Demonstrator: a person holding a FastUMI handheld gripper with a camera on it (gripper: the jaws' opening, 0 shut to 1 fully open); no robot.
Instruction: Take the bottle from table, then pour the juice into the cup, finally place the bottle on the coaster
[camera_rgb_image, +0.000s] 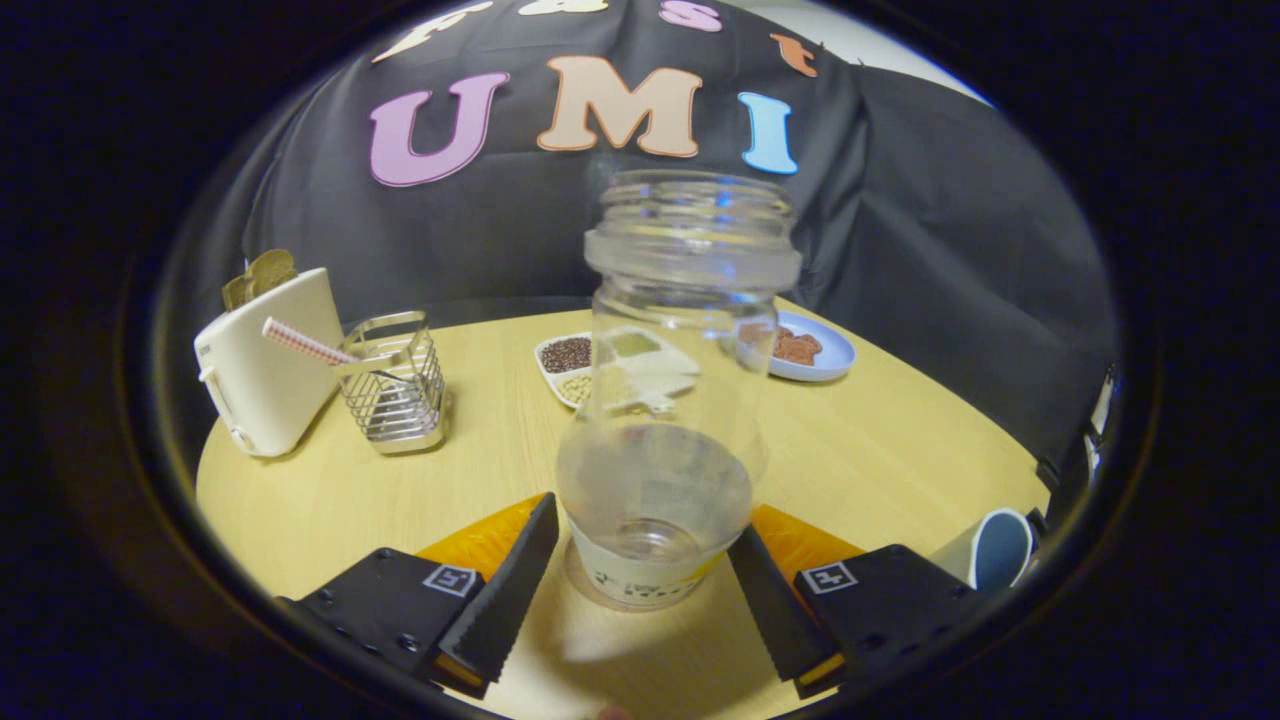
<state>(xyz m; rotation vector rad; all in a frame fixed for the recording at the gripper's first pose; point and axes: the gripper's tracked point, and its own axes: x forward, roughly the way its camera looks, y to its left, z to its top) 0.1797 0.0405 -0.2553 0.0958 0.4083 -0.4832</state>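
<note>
1. Black cloth is hung behind a round wooden table (850, 450), on which everything is set.
2. The gripper (643, 520) is seen with its fingers spread to either side of the bottle's lower part. The tips lie right against the walls, but whether both are pressing cannot be told.
3. The bottle (680, 330) is stood upright between the fingers at 12 o'clock, clear and uncapped. Its lower part is clouded, and how much juice is held cannot be made out. A faint round outline is seen about its foot; whether that is the coaster cannot be told.
4. The cup (985, 550) is found at 4 o'clock from the bottle, beyond the right finger's mount.
5. At 10 o'clock from the bottle a toaster (265, 370) and a wire rack (395, 385) are placed; a divided dish (575, 365) and a blue plate (820, 360) are set behind it.
6. Two steps are fitted by this: the bottle being gripped for lifting, or being let go once set down.
7. If a lift is meant, a firm, level pinch is called for, since the walls look smooth and the mouth is uncapped.
</note>
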